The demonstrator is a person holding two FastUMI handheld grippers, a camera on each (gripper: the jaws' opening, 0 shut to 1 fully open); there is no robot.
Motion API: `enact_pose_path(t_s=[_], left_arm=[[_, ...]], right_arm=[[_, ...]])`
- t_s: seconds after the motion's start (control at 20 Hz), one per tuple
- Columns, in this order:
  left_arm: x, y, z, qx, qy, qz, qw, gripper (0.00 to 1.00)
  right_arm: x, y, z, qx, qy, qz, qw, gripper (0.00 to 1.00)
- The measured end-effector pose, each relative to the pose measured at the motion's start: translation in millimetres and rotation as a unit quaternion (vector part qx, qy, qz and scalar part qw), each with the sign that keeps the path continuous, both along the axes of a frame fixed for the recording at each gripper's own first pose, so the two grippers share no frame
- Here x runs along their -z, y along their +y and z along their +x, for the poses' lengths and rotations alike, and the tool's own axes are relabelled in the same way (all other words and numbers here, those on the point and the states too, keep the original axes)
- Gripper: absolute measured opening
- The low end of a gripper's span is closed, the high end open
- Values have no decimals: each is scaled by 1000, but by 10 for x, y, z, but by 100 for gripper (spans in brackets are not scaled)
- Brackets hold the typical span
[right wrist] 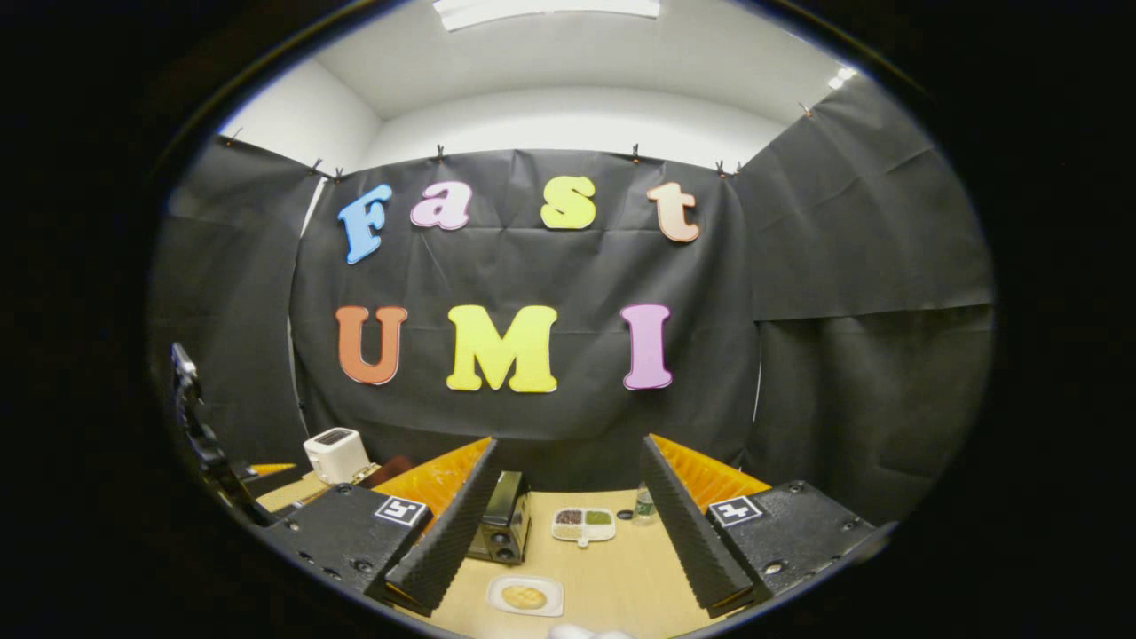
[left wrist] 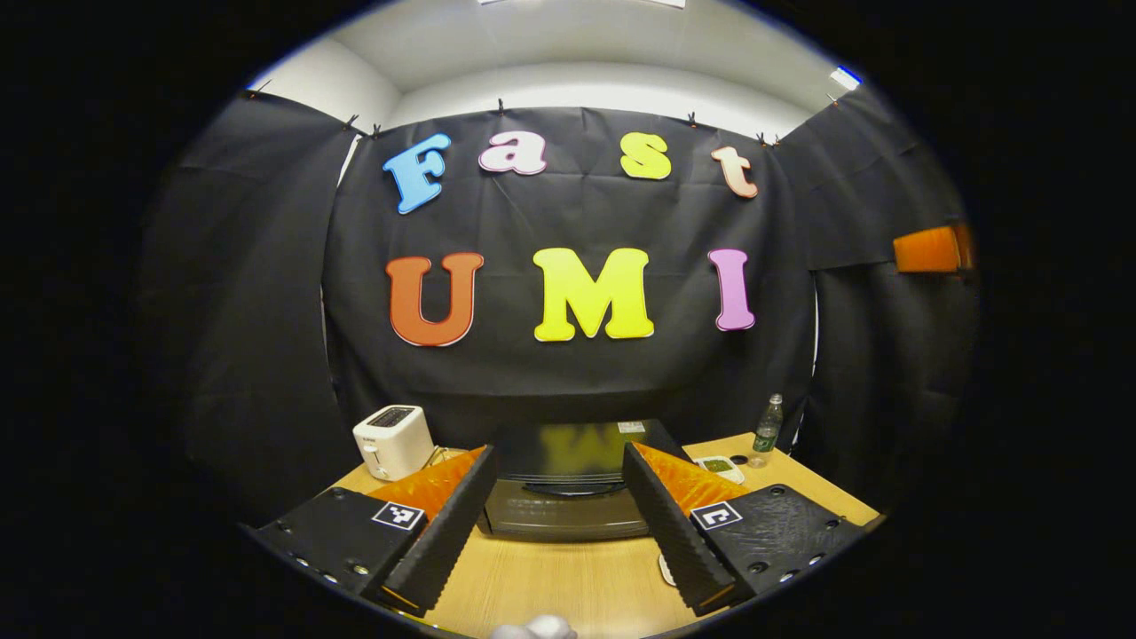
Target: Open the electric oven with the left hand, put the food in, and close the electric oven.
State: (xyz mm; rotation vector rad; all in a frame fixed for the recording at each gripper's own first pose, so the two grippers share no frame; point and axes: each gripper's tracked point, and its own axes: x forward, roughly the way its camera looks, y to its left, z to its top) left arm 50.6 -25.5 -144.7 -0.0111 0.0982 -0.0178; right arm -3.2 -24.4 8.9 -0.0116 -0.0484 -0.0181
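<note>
White toaster (left wrist: 392, 440) at table's (left wrist: 568, 586) back left; plastic bottle (left wrist: 767, 431) back right, divided snack tray (right wrist: 583, 524) just beside it.

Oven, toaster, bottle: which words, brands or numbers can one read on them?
No text can be read.
oven: white sticker on top, too small to read.
toaster: any print is blurred.
bottle: print too small to read.

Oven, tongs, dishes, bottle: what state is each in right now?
Oven: door closed, standing on the table.
Left tongs: open, holding nothing, facing the oven.
Right tongs: open, holding nothing.
Plate of food: on the table, untouched.
Bottle: upright.
Divided dish: filled, flat on the table.
</note>
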Motion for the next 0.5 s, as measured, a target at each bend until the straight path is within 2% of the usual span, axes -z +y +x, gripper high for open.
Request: enact_pose_path(t_s=[0.35, 0.5], left_arm=[[695, -166, 661, 9, 23, 23, 999, 93], [907, -181, 980, 11, 39, 13, 999, 94]], right_arm=[[103, -120, 79, 22, 21, -20, 999, 100], [173, -195, 133, 37, 32, -23, 999, 100]])
